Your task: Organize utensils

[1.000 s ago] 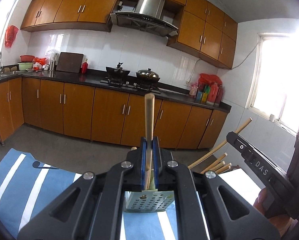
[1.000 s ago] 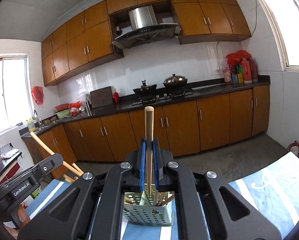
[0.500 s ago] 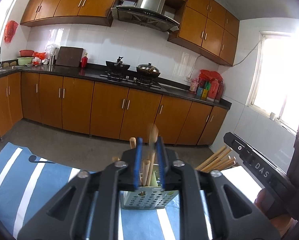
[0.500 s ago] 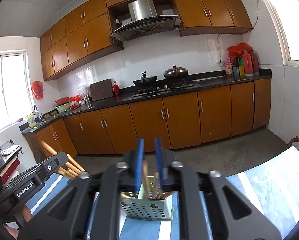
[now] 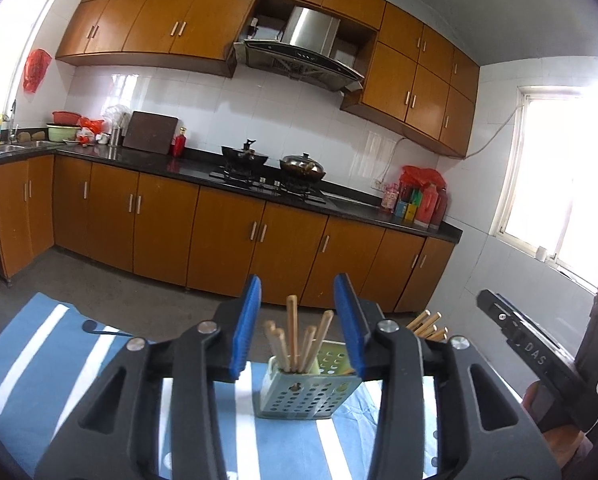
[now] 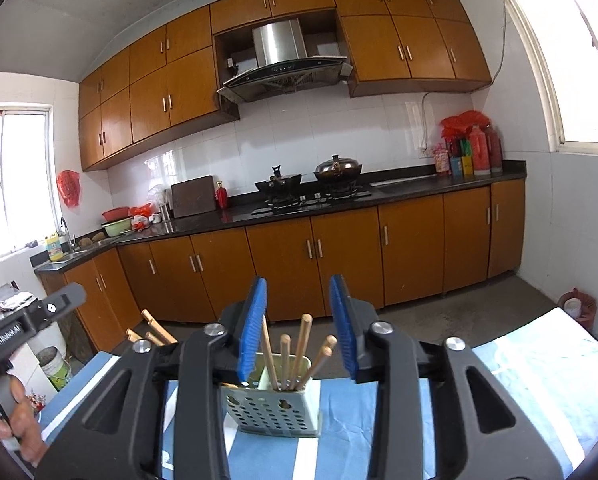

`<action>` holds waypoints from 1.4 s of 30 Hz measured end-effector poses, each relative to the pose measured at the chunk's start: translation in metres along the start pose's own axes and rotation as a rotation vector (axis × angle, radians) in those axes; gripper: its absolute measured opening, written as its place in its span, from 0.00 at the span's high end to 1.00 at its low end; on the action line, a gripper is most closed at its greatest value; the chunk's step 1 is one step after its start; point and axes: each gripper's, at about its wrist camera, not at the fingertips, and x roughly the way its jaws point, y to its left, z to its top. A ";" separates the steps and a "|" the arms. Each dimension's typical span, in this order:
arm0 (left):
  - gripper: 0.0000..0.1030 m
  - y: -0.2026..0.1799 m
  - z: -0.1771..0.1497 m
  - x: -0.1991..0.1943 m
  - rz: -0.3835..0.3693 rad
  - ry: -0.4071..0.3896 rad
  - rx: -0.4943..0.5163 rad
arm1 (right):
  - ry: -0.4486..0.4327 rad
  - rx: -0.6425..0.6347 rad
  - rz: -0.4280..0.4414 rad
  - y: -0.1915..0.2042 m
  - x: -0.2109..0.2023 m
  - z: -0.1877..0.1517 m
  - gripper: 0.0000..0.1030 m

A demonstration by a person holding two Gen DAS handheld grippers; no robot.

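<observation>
both the left gripper (image 5: pixel 297 322) and right gripper (image 6: pixel 299 324) are wide open, holding nothing; chopsticks (image 6: pixel 295 356) stand in the perforated holder (image 6: pixel 273 410); drop-off looks done; next, probably fetch more utensils

Utensil holder (image 5: pixel 305 394): pale green, perforated, smooth satin finish. Chopsticks (image 5: pixel 293 336): bare matt wood. Cloth (image 5: pixel 31 360) on the surface: blue-and-white striped woven fabric, slightly creased. Fingers (image 6: pixel 254 330): ribbed blue pads on matt black plastic bodies with bright metal pins. Cabinets (image 6: pixel 339 256): semi-gloss wood. Countertop (image 6: pixel 419 188): polished dark stone.
</observation>
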 end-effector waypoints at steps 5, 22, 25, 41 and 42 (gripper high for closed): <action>0.40 0.011 -0.012 -0.029 0.033 0.010 0.019 | -0.027 -0.022 -0.012 0.003 -0.029 -0.007 0.46; 0.04 0.017 -0.101 -0.115 0.168 0.004 0.188 | -0.043 -0.142 -0.079 0.034 -0.102 -0.075 0.02; 0.04 0.014 -0.117 -0.121 0.202 0.002 0.224 | -0.025 -0.180 -0.118 0.039 -0.106 -0.095 0.02; 0.04 0.021 -0.182 -0.134 0.240 0.087 0.204 | 0.120 -0.166 -0.136 0.040 -0.118 -0.169 0.02; 0.04 0.021 -0.185 -0.135 0.242 0.089 0.207 | 0.124 -0.165 -0.136 0.040 -0.119 -0.171 0.02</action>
